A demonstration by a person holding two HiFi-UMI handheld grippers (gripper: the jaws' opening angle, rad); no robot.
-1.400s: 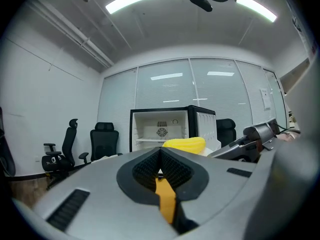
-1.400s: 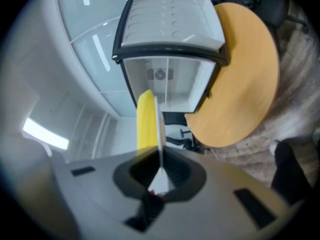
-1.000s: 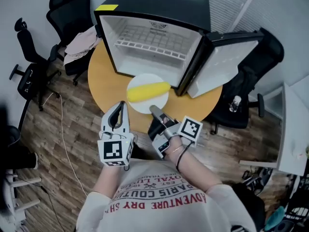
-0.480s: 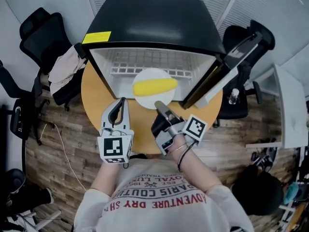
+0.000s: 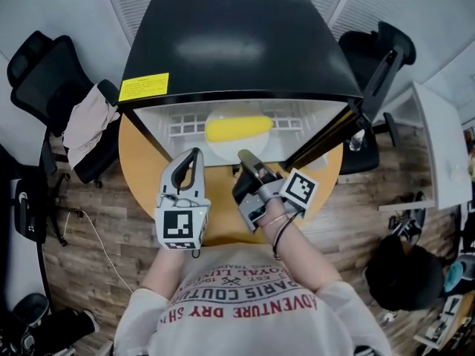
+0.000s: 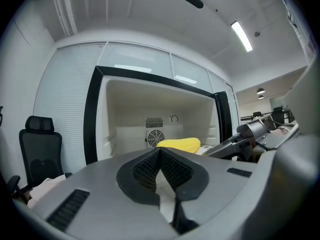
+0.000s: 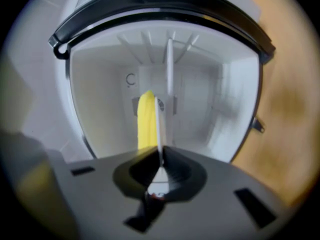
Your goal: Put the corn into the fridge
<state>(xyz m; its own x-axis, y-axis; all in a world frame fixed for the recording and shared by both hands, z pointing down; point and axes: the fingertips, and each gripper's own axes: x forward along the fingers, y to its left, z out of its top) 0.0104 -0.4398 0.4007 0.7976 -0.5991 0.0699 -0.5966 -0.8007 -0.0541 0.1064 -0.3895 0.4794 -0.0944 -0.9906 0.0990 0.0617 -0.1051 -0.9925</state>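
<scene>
A yellow corn cob [image 5: 239, 128] lies on a white plate [image 5: 233, 153]. My right gripper [image 5: 249, 162] is shut on the plate's near rim and holds it in the mouth of the open black fridge [image 5: 237, 43]. In the right gripper view the plate [image 7: 160, 126] shows edge-on as a thin white line, with the corn [image 7: 146, 121] to its left and the white fridge interior [image 7: 210, 109] behind. My left gripper [image 5: 191, 160] is shut and holds nothing, just left of the plate. The left gripper view shows its shut jaws, with the corn [image 6: 179, 144] beyond them inside the fridge opening.
The fridge stands on a round wooden table [image 5: 142, 170]. Its door [image 5: 330, 133] hangs open to the right. A wire shelf [image 5: 182, 128] runs across the interior. Black office chairs [image 5: 37, 69] stand to the left, one draped with cloth [image 5: 85, 121], and another chair [image 5: 382, 50] is at the right.
My right gripper has carried the plate and corn forward from the table in front of the fridge into its opening. The left gripper has stayed shut beside it.
</scene>
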